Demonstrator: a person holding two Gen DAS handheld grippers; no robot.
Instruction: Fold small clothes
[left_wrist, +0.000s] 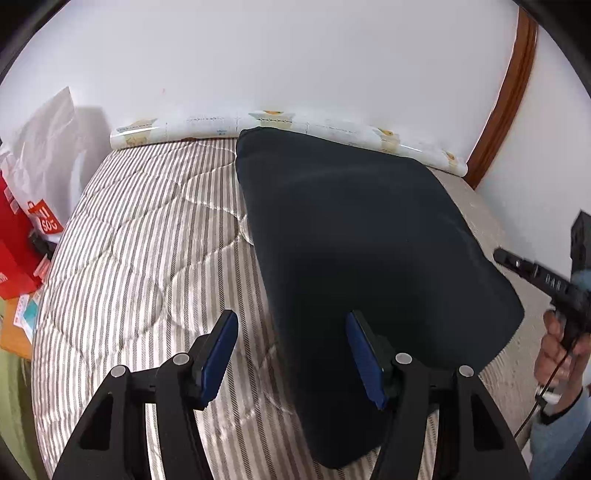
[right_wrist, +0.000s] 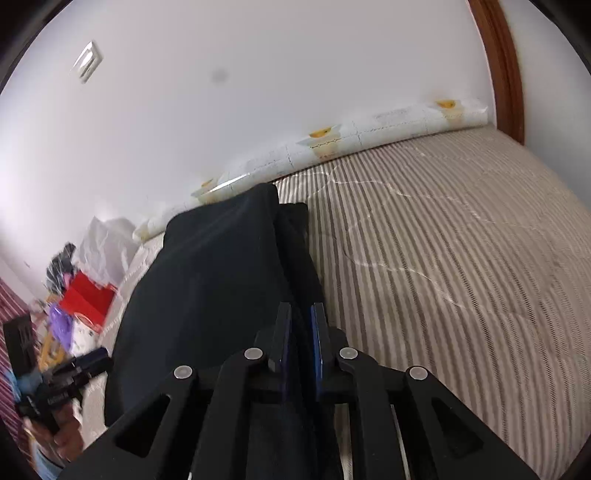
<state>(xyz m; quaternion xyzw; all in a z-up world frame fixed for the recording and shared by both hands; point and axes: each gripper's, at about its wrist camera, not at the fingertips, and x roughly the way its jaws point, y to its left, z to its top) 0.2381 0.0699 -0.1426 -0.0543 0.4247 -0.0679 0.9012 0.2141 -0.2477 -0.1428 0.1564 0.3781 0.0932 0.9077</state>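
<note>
A dark navy garment lies folded flat on the striped quilt. My left gripper is open just above the garment's near left edge, empty, blue pads apart. In the right wrist view the same garment runs from the wall toward me. My right gripper is shut on the garment's right edge, with dark cloth pinched between the blue pads. The right gripper also shows in the left wrist view, held by a hand at the far right.
A roll of patterned paper lies along the white wall behind the bed. Red bags and white paper stand at the left beside the bed. A brown door frame is at the right. Striped quilt spreads to the right.
</note>
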